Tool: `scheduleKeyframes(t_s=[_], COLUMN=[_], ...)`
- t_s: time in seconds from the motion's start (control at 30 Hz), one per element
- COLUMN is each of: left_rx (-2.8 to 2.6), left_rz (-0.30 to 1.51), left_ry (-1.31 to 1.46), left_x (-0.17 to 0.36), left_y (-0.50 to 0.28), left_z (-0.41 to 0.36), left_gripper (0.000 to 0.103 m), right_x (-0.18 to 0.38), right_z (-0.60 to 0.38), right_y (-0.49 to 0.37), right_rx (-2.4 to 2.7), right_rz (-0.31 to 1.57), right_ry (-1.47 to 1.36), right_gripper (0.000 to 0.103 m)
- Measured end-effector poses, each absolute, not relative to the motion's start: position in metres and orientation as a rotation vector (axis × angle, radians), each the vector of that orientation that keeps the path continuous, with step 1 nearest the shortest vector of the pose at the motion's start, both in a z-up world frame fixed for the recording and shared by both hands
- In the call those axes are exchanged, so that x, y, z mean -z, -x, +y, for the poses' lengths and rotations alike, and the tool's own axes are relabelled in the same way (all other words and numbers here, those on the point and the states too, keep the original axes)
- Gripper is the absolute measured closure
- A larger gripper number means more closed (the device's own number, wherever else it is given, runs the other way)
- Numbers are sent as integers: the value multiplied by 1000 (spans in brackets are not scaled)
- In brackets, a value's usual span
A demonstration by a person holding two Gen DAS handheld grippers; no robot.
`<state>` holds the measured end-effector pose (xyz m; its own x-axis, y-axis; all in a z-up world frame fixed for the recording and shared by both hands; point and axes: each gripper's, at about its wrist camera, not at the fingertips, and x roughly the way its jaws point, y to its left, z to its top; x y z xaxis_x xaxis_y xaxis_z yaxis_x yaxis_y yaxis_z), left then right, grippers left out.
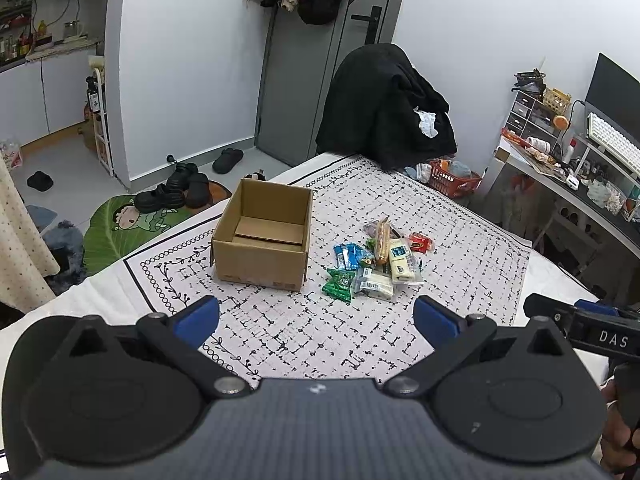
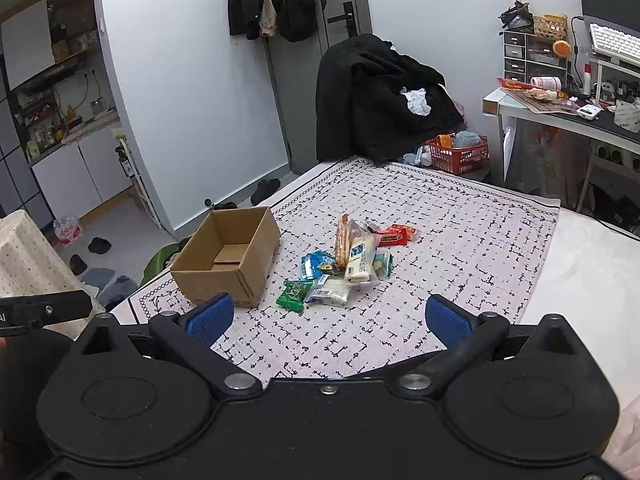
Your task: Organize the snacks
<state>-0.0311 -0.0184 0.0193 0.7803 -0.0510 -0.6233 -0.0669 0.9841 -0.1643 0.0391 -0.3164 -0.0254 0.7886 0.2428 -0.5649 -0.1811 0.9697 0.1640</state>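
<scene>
An open, empty cardboard box (image 1: pixel 264 236) (image 2: pixel 228 254) stands on a patterned white cloth (image 1: pixel 320 332) (image 2: pixel 440 248). To its right lies a heap of snack packets (image 1: pixel 374 266) (image 2: pixel 344 266): green (image 1: pixel 339 285) (image 2: pixel 293 291), blue (image 1: pixel 347 255) (image 2: pixel 316 263), white (image 1: pixel 401 261) (image 2: pixel 360 258), orange (image 1: pixel 383 240) (image 2: pixel 342 240) and red (image 1: pixel 419 242) (image 2: pixel 394 235). My left gripper (image 1: pixel 316 316) is open, well short of the box and heap, holding nothing. My right gripper (image 2: pixel 330 320) is open too, short of the heap and empty.
A chair draped in black clothes (image 1: pixel 384 108) (image 2: pixel 380 96) stands past the far edge. A red basket (image 1: pixel 454 178) (image 2: pixel 460 154) sits on the floor beside a cluttered desk (image 1: pixel 560 160) (image 2: pixel 560 100). Shoes (image 1: pixel 176 188) and a green mat (image 1: pixel 120 228) lie on the floor left.
</scene>
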Motion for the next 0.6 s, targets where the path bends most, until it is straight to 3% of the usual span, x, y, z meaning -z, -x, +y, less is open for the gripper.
scheduleKeyframes(t_s=[0.6], left_rx=[-27], left_rz=[707], left_ry=[258], left_x=[-7], left_y=[-13], left_z=[-21], left_gripper=[0], right_x=[44], right_z=[-324], right_y=[-77], right_rx=[-232], right_rz=[663], right_ry=[-133], right_gripper=[0])
